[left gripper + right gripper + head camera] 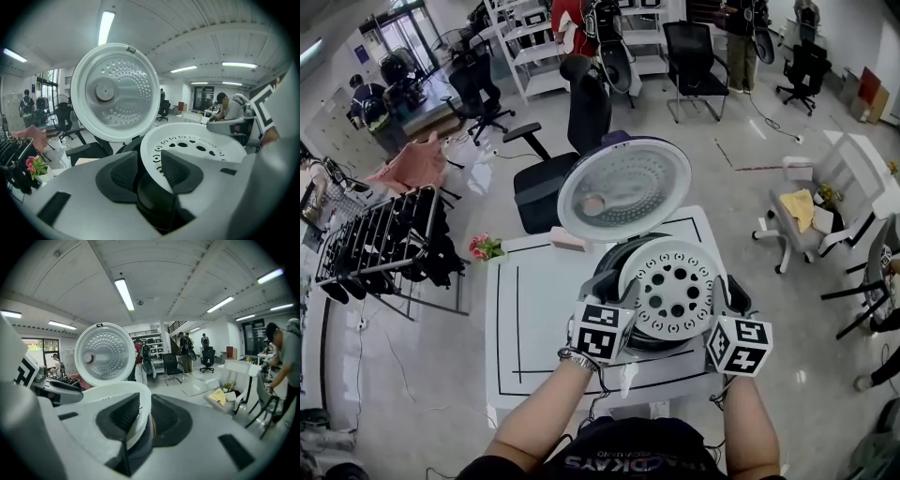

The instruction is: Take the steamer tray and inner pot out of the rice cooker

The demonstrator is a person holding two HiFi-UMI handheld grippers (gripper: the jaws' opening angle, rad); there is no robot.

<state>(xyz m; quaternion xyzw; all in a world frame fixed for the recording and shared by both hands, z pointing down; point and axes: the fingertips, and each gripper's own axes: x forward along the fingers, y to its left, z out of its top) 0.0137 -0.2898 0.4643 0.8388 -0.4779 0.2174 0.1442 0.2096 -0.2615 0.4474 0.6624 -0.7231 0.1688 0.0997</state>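
Note:
The black rice cooker (614,255) stands on the white table (534,309) with its round lid (623,187) (115,91) (105,355) swung up. The white steamer tray (675,286) (201,145) (117,399), pierced with several holes, sits tilted over the cooker's mouth. My left gripper (617,289) (149,166) is shut on the tray's left rim, one pad inside and one outside. My right gripper (722,295) (140,416) is shut on the opposite rim. The tray hides the inner pot.
A pink flower bunch (485,247) lies at the table's far left corner. A black office chair (553,178) stands behind the table, a black rack (384,244) to the left, a white chair (806,216) with a yellow cloth to the right. People stand far back.

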